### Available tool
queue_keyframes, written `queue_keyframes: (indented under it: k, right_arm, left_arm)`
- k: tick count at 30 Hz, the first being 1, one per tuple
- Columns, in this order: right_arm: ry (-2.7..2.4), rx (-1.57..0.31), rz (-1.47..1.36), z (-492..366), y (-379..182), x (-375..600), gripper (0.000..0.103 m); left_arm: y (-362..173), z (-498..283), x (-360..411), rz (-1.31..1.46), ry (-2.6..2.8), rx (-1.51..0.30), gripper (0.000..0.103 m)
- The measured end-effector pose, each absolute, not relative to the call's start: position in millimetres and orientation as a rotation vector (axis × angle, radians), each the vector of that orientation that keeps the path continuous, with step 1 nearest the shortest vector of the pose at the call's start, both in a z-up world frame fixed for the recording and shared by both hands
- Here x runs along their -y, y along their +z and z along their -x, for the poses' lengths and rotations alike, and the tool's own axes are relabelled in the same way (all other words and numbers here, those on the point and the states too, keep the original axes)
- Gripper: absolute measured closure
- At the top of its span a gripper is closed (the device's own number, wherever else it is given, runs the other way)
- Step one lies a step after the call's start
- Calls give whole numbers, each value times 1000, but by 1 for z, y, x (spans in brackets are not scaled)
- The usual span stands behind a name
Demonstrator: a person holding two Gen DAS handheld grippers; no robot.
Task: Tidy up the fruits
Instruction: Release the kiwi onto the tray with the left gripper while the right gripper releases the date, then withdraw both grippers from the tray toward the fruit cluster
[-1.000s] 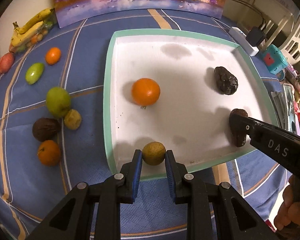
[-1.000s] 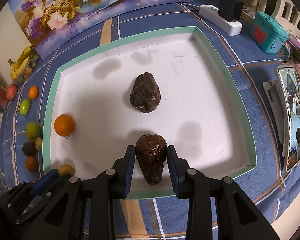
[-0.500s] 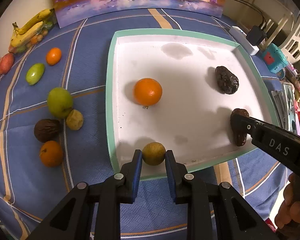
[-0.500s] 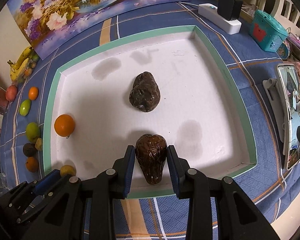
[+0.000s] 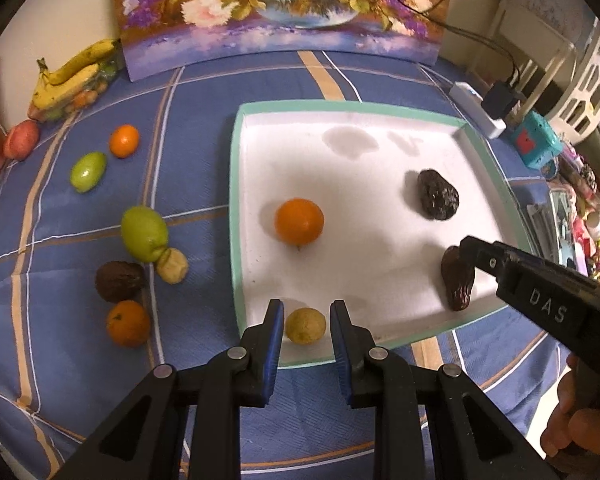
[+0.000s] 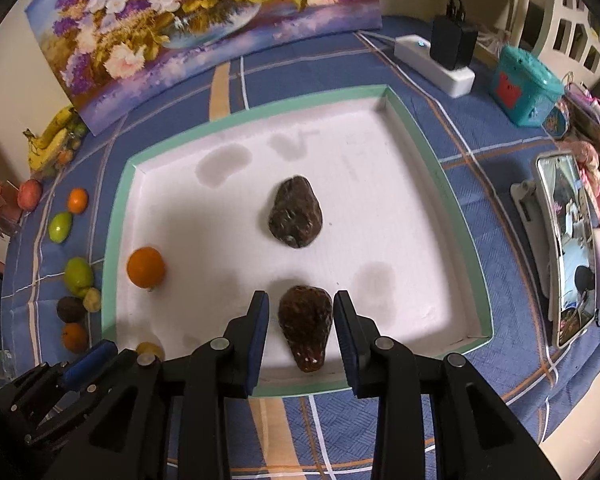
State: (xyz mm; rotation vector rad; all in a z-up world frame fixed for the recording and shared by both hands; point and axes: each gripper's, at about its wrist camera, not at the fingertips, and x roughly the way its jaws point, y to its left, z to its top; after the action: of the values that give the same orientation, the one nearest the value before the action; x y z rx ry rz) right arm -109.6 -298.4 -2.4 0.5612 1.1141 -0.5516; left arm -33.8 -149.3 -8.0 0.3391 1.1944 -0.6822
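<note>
4 fruits [image 5: 299,222] lie in the tray [image 5: 236,208]; others left.

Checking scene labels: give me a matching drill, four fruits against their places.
Things:
1 orange
2 bananas
3 small yellow fruit
4 brown fruit

Places:
A between the right gripper's fingers
B on the cloth by the painting
C mid-left in the tray
D between the left gripper's fingers

Pairs: 1-C, 2-B, 3-D, 4-A
</note>
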Motion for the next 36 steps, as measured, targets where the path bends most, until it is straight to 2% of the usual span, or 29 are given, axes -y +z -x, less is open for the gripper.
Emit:
queue_keyframes:
  k: [24,36]
  right_arm:
    - [-466,-1097,-475,95,10,267,69]
    - [-452,-1106,-460,93,10,264,69]
  left_arm:
    - [9,-16,68,-144,-344,-1166,77]
    - [8,-18,60,-130,-318,-1178,77]
